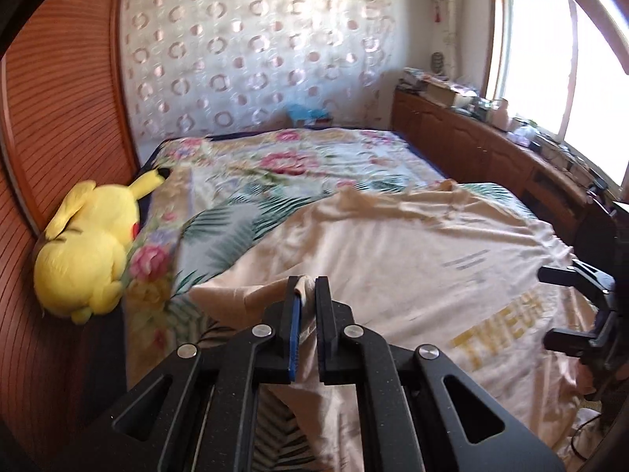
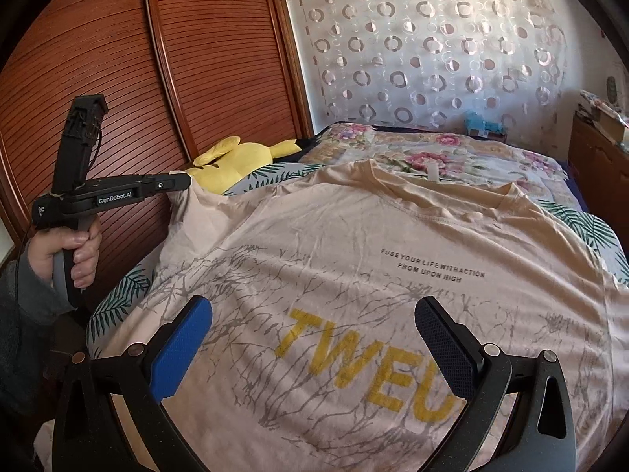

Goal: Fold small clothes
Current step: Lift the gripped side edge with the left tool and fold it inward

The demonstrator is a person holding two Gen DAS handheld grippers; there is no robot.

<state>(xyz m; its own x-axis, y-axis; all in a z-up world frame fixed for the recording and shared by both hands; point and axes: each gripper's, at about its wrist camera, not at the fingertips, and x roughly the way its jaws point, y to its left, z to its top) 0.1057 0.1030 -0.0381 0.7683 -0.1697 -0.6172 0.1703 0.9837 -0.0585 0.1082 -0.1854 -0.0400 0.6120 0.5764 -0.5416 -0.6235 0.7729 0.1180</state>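
The T-shirt (image 2: 354, 275) lay spread face-up across the floral bed (image 2: 452, 153), pale peach, creased, printed with grey branch lines, yellow "TWEU" letters and small black text. My left tool (image 1: 308, 289) was clamped on a pinch of its sleeve edge; my right tool (image 2: 314, 338) hovered wide apart over the lettering.

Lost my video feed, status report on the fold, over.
Left gripper shut on beige printed cotton T-shirt, sleeve lifted. Right gripper open above shirt front. Yellow plush toy beside shirt, not touching.
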